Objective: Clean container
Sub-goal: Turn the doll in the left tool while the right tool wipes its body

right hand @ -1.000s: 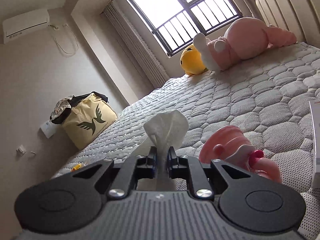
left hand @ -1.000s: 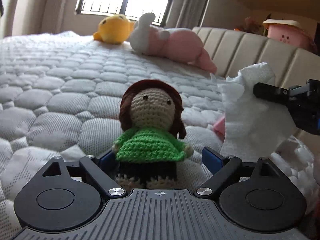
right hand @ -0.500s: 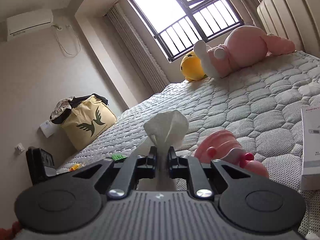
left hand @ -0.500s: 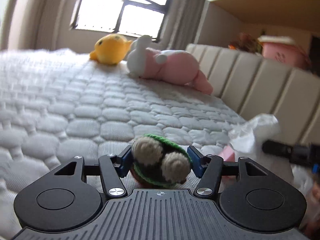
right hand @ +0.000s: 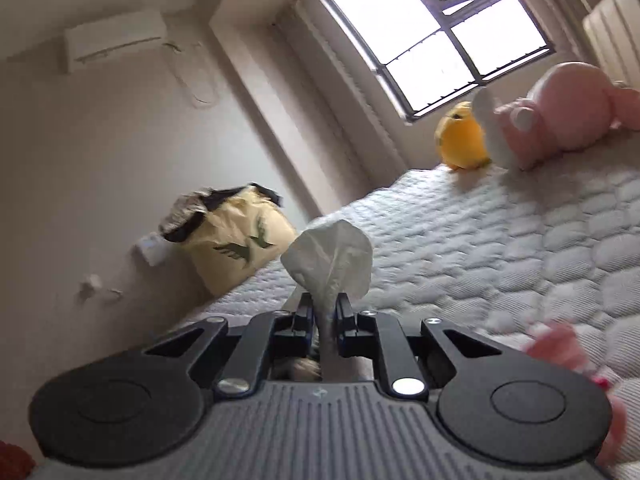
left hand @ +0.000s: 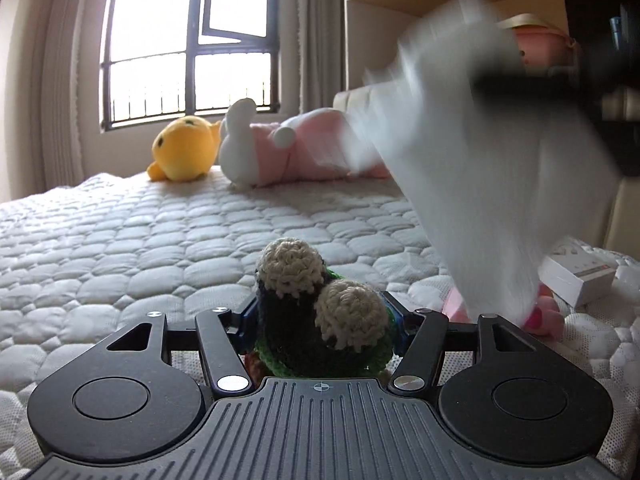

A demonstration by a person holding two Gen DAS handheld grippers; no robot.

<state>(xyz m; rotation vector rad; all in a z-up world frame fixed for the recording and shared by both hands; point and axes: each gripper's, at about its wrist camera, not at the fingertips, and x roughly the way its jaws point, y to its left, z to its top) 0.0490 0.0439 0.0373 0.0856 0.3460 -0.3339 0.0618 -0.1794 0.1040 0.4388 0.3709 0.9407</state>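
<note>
The thing being handled is a crocheted doll point(left hand: 324, 316), gripped feet-up between the jaws of the left hand-held gripper point(left hand: 322, 320), which is closed snugly on its dark and green body near the camera. No container in the usual sense is plain to see; a pink object point(left hand: 540, 314) low on the right, half hidden, may be one, but I cannot tell. The right hand-held gripper point(right hand: 324, 312) is pinched tight on a white tissue point(right hand: 330, 256), which in the left wrist view hangs blurred just right of the doll. Tissue and doll are close but apart, so wiping looks about to happen or between strokes; how much cleaning is done cannot be judged. Beyond lie the quilted bed point(left hand: 140, 248), a white box point(left hand: 576, 278), and plush toys point(left hand: 184, 148) far off.
</note>
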